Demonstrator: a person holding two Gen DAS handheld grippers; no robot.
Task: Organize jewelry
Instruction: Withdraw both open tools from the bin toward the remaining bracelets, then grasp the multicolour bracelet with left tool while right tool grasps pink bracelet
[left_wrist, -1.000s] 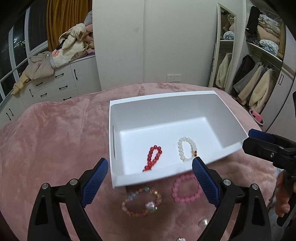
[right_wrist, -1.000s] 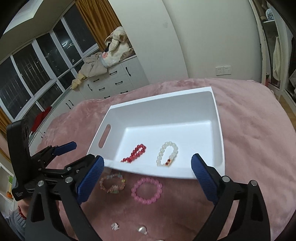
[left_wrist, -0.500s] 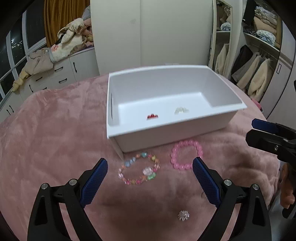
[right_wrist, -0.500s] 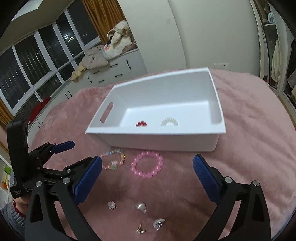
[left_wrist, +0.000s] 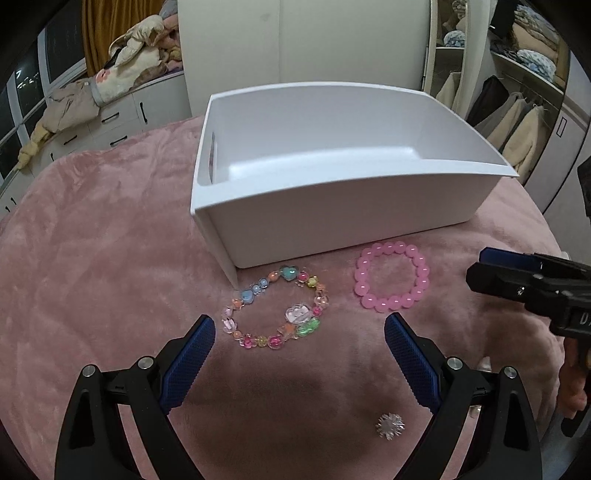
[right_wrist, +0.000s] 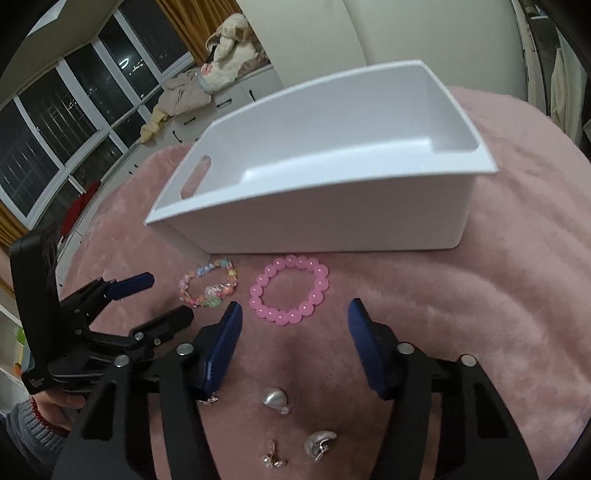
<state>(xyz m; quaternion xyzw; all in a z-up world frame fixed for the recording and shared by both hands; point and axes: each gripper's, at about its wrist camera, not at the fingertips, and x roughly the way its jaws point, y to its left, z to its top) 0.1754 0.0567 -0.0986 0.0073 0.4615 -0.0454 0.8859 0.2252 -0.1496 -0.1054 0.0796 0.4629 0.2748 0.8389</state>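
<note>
A white bin (left_wrist: 332, 206) stands on the pink blanket; it also shows in the right wrist view (right_wrist: 332, 206), and its floor is hidden by the near wall. In front of it lie a multicoloured bead bracelet (left_wrist: 275, 308) (right_wrist: 208, 288) and a pink bead bracelet (left_wrist: 391, 277) (right_wrist: 290, 290). My left gripper (left_wrist: 299, 339) is open and empty, just short of the multicoloured bracelet. My right gripper (right_wrist: 293, 326) is open and empty, just short of the pink bracelet. Each gripper shows in the other's view: the right (left_wrist: 517, 280) and the left (right_wrist: 147, 299).
Small pieces lie near me on the blanket (left_wrist: 92, 258): a silver snowflake charm (left_wrist: 389, 426), a pearl earring (right_wrist: 275, 398), a silver earring (right_wrist: 319, 443) and a small dangly earring (right_wrist: 272, 458). Drawers with piled clothes (left_wrist: 110, 85) and a wardrobe (left_wrist: 517, 110) stand behind.
Both grippers have dropped low and moved in toward the bracelets. The bin's near wall now hides the red and white bracelets inside. The right gripper's jaws have narrowed somewhat.
</note>
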